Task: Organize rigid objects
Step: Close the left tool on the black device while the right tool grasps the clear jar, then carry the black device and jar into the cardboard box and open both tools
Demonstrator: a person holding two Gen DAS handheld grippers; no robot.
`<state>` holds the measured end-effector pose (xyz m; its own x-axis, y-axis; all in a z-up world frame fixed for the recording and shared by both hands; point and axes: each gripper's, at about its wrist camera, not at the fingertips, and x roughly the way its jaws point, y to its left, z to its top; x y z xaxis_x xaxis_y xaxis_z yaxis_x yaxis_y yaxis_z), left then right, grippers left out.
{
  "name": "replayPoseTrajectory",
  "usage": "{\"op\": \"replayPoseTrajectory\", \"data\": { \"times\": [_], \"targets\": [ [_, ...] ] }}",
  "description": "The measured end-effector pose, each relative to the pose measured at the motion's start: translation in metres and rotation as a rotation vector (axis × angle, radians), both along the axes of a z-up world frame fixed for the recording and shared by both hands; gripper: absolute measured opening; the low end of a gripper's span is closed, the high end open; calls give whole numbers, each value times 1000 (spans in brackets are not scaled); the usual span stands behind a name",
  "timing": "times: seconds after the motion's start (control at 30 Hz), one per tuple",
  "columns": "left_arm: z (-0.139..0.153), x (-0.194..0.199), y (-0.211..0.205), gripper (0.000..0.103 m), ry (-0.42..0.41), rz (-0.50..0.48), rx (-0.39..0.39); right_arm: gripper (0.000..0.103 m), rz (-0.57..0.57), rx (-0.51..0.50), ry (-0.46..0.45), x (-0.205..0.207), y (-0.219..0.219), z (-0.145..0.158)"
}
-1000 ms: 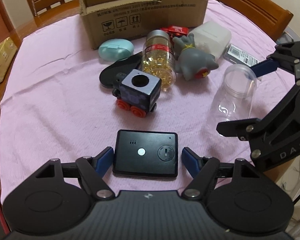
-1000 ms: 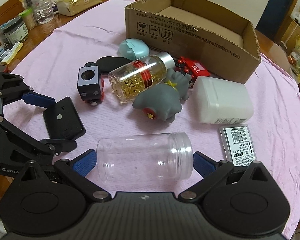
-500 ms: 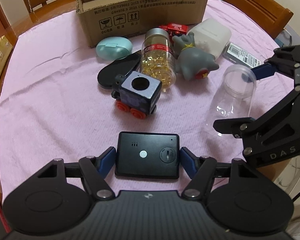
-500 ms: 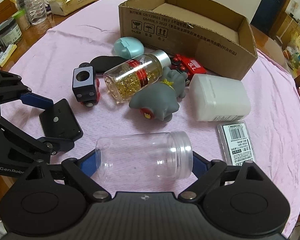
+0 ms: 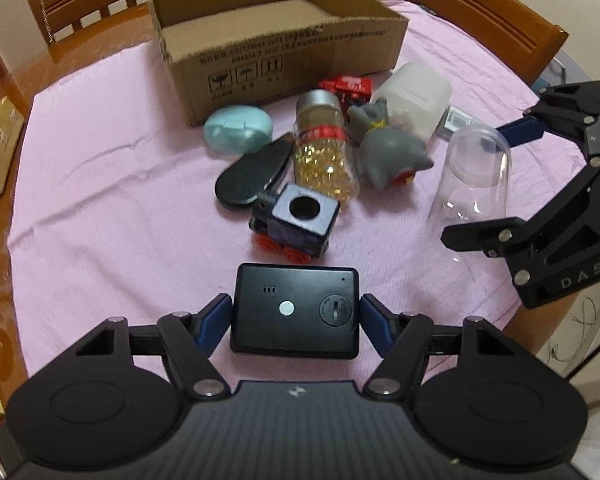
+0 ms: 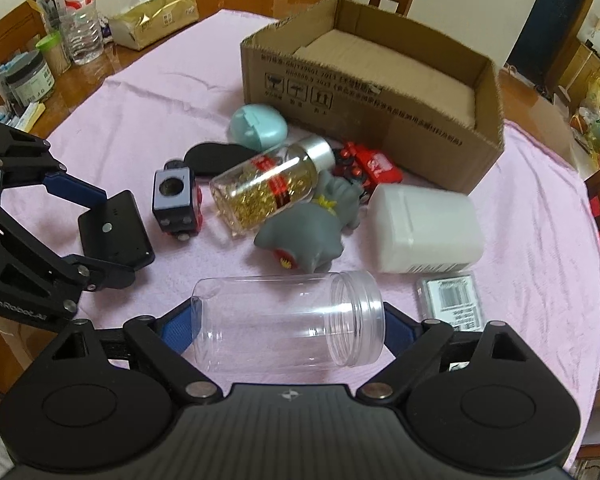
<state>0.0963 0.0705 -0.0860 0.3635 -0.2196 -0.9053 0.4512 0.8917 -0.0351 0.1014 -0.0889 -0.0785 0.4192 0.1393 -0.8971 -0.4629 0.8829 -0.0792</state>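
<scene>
One capsule-filled bottle (image 6: 266,188) lies beside the empty clear jar (image 6: 288,320).

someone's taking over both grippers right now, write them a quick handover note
Left gripper: jaws have just closed onto the flat black device, gripped by its sides.
Right gripper: jaws have just closed on the clear empty jar, gripped end to end, lying sideways.
Cardboard box: open, nothing visible inside.
Loose on the pink cloth by the box: teal case, capsule bottle, grey toy, white container, toy train block.
Done: both grasps. Left: probably box both, then the rest.
</scene>
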Motion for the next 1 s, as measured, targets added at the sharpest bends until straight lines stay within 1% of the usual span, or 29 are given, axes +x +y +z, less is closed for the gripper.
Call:
{"op": "replayPoseTrajectory", "data": {
  "times": [0.23, 0.37, 0.43, 0.5, 0.6, 0.8, 0.9, 1.0],
  "targets": [
    [38, 11, -3, 69, -38, -55, 5, 94, -15, 36, -32, 6, -6, 26],
    [58, 25, -9, 69, -68, -58, -3, 94, -16, 71, -54, 16, -10, 43],
    [65, 32, -15, 69, -96, -53, 6, 94, 1, 83, -67, 23, -13, 48],
    [71, 40, -19, 69, -114, -33, 17, 94, 16, 92, -83, 31, -16, 53],
    [80, 51, -25, 69, -136, -30, 15, 94, 31, 100, -110, 44, -19, 60],
    [95, 80, -36, 69, -179, -14, 11, 94, 32, 122, -143, 71, -30, 72],
    [101, 99, -40, 69, -209, -9, 17, 94, 23, 127, -163, 84, -35, 77],
    [102, 129, -43, 69, -229, 19, 17, 94, 10, 135, -178, 96, -40, 82]
  ]
}}
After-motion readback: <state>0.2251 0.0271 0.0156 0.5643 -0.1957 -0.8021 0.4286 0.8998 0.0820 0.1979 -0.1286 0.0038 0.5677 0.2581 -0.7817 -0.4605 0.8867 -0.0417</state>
